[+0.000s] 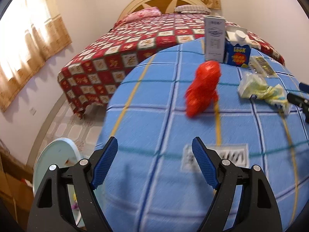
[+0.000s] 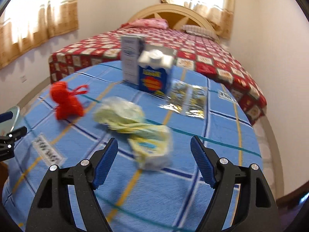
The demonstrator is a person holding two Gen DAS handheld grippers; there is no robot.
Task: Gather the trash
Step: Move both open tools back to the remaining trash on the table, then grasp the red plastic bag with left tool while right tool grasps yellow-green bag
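A table under a blue checked cloth (image 1: 154, 116) (image 2: 222, 116) bears the trash. A crumpled red bag (image 1: 203, 87) (image 2: 64, 100) lies on it, beside a crumpled pale yellow wrapper (image 1: 258, 87) (image 2: 135, 123). A blue carton (image 1: 238, 53) (image 2: 154, 77), a tall grey box (image 1: 214, 38) (image 2: 130, 58) and shiny foil packets (image 1: 262, 66) (image 2: 187, 100) stand at the far side. My left gripper (image 1: 154, 145) is open over the cloth, short of the red bag. My right gripper (image 2: 153, 145) is open, the yellow wrapper just ahead of its blue pads, untouched.
A bed with a red patterned cover (image 1: 135, 44) (image 2: 202, 52) stands beyond the table. A round pale bin (image 1: 56, 164) sits on the floor at the table's left edge. The right gripper's tip (image 1: 299, 100) shows at the left view's right edge, the left gripper's (image 2: 9, 135) at the right view's left.
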